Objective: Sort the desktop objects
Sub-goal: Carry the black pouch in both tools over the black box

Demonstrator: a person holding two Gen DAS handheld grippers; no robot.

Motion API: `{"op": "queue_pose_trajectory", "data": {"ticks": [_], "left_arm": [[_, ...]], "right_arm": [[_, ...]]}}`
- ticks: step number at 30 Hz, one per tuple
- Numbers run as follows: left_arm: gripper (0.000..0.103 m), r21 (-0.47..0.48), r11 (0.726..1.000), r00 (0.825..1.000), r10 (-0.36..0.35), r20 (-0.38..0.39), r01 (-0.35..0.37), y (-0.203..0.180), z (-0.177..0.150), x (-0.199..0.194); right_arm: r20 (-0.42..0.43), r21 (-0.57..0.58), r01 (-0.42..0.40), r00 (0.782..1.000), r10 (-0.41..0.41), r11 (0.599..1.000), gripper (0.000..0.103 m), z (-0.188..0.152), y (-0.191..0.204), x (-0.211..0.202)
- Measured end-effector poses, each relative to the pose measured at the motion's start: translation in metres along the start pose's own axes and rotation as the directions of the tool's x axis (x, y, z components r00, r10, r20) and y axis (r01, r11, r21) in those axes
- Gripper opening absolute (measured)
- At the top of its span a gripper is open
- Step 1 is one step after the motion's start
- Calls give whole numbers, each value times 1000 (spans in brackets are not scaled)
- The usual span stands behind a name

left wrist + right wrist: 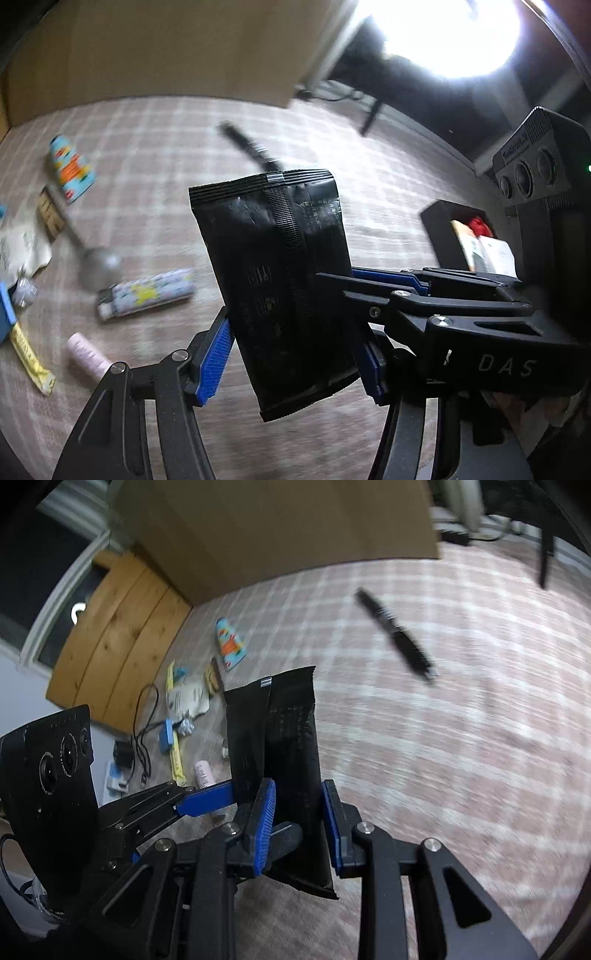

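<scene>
The black sachet (273, 280) hangs in the air above the checked table (155, 147), upright and slightly tilted, and both claws have it at once. Your left claw (295, 350) is clenched across its lower half, blue pads on either edge; your right claw (295, 812) grips the same lower part from the other side, its fingers crossing the left wrist view just beside the packet. With two holds on one thin foil pack, you risk tearing or creasing it if the hands pull apart before one lets go, and if both loosen together it drops onto the table. Both views are blurred, which suggests fast motion, so a slip is likelier.

To the right stands a black tray (436, 221) with a few packets already inside, probably the goal; swing too low and the sachet's bottom edge could catch its wall. On the left lie a spoon (96, 262), a patterned tube (147, 295), a pink bottle (86, 354) and a yellow stick (29, 354), and farther back a black pen (247, 144), all well clear of your hands
</scene>
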State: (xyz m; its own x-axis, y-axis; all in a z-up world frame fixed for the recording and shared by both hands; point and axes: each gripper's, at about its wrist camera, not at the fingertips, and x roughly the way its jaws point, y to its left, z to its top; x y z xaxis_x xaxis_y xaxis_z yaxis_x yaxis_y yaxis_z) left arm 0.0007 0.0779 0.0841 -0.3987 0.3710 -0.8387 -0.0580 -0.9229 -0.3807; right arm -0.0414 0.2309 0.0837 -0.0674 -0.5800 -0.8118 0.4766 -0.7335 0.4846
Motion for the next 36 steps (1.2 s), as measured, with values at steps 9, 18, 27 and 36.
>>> {"op": "queue_pose_trajectory", "data": {"ticks": [9, 18, 27, 36], "left_arm": [[57, 193, 976, 994, -89, -58, 99, -98, 10, 18], [57, 376, 897, 970, -185, -156, 231, -224, 4, 52], [57, 498, 813, 950, -217, -224, 303, -324, -10, 75], [59, 571, 775, 961, -186, -203, 270, -375, -25, 89]], "right_arm": [[138, 162, 98, 983, -121, 982, 27, -35, -55, -85], [235, 368, 159, 938, -257, 916, 27, -97, -136, -177], [284, 503, 190, 885, -369, 843, 27, -148, -193, -245], [271, 567, 261, 837, -476, 781, 27, -174, -229, -283]]}}
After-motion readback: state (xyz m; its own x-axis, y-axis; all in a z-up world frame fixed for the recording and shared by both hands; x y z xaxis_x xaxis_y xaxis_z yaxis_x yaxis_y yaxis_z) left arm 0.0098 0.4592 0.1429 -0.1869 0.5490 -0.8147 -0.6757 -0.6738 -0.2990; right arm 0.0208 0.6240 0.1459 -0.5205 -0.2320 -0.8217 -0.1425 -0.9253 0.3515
